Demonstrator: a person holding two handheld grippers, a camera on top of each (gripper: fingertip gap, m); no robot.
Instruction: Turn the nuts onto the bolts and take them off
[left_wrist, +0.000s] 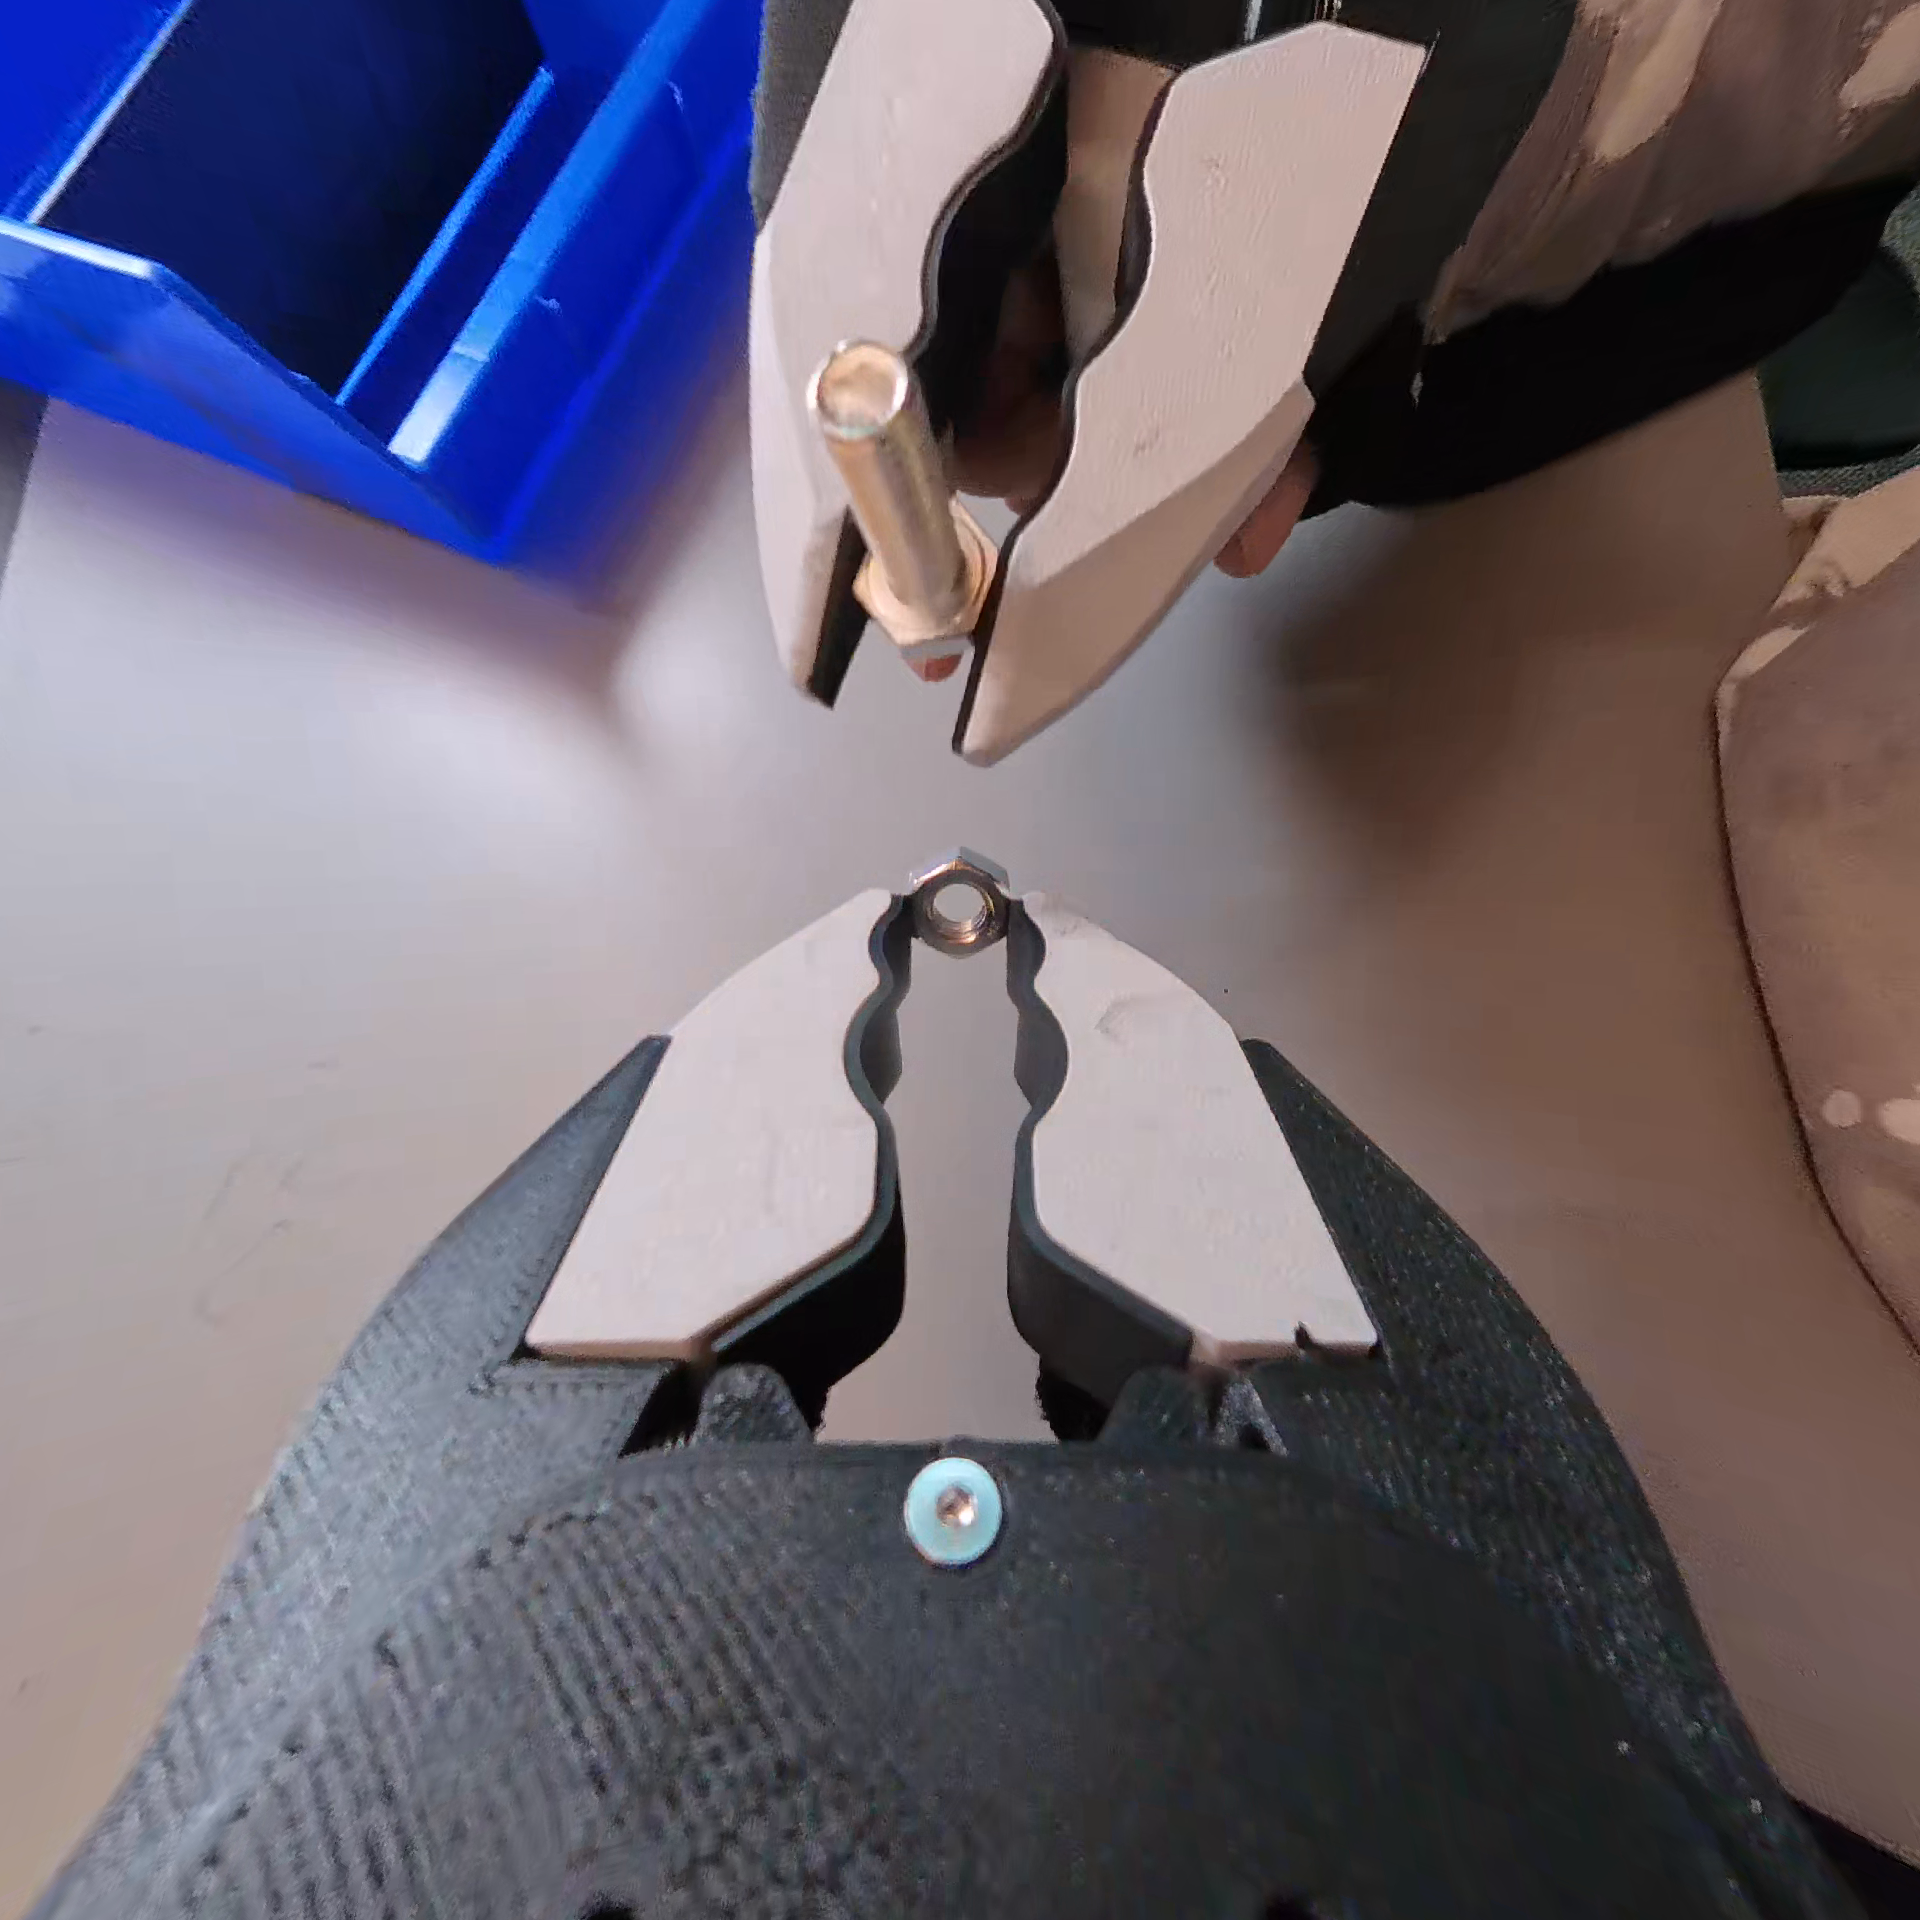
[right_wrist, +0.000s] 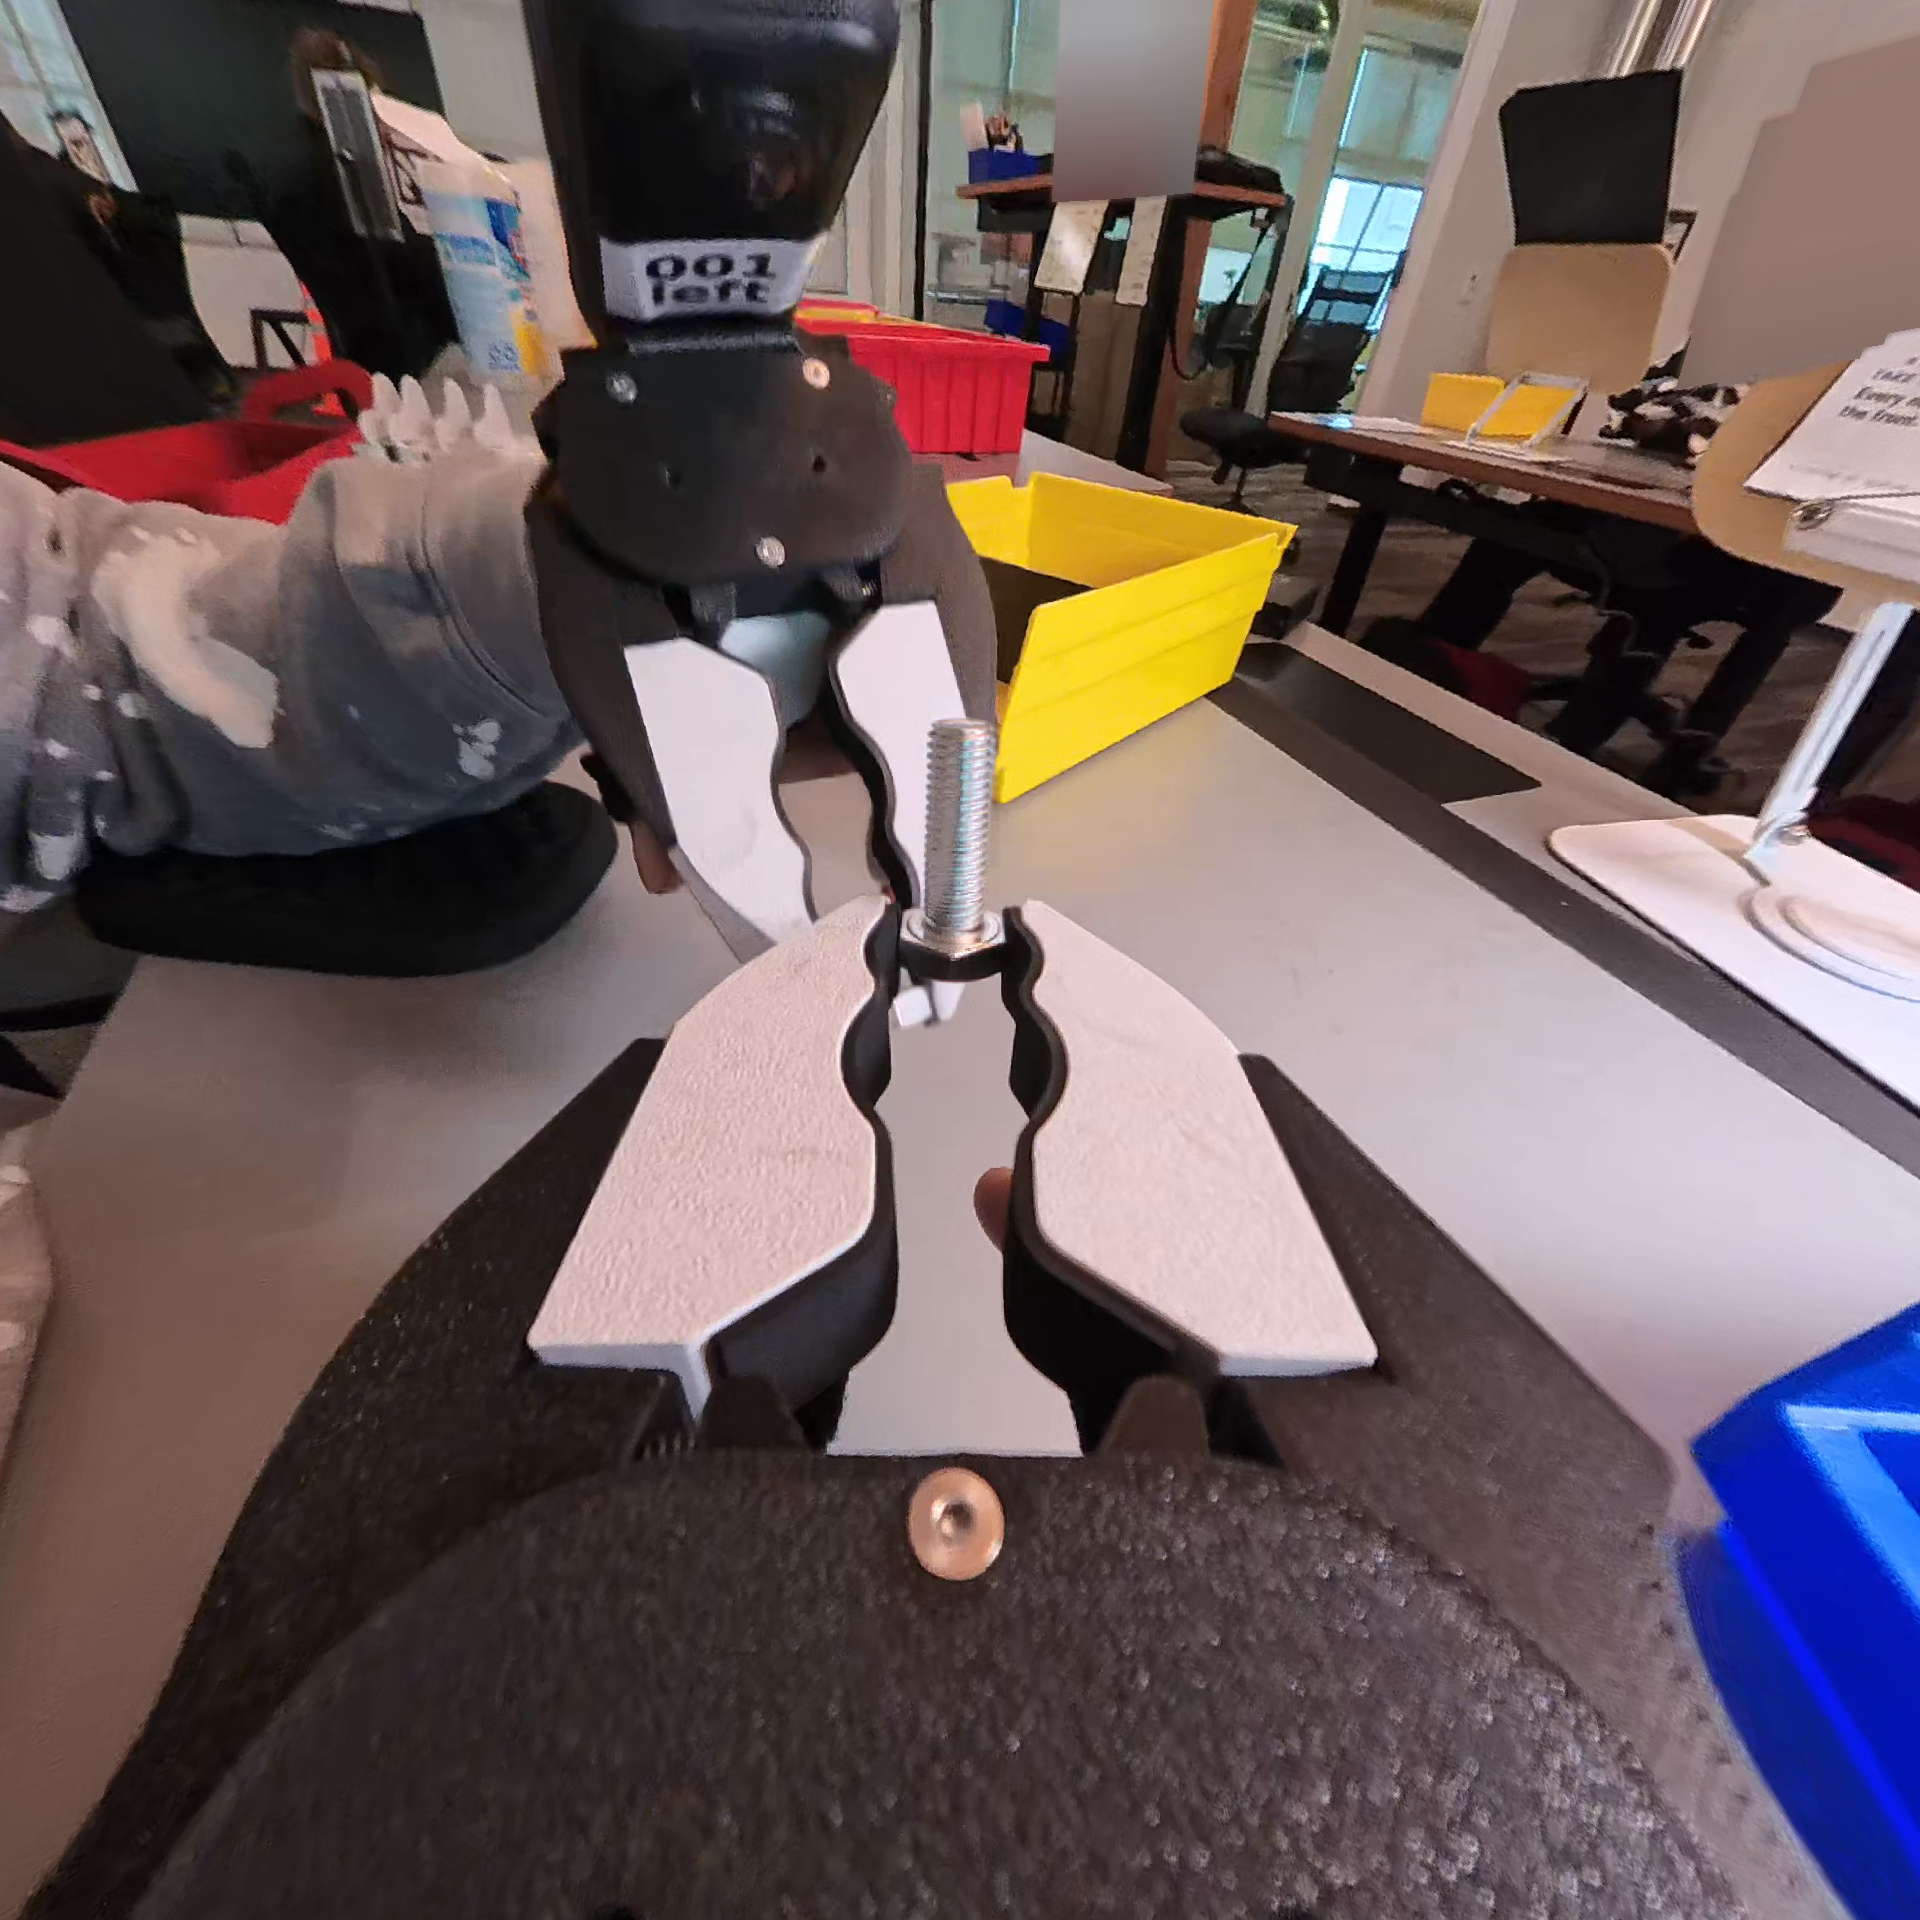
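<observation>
A blue bin (left_wrist: 312, 260) is seen at the far left on the grey surface (left_wrist: 312, 935). The nut (left_wrist: 954, 914) is pinched at the tips of the nearly closed left tool (left_wrist: 954, 920). Facing it, close but apart, the bolt (right_wrist: 951, 831) is clamped at its head by the right tool (right_wrist: 951, 961).

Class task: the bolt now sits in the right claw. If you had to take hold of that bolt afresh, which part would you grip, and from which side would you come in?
Grip the bolt at its hex head, as the right claw does now: the flats probably give the fingers purchase, unlike the round thread. Come in across the shank, from below the head end, so the threaded tip stays free for the nut in the left claw.
</observation>
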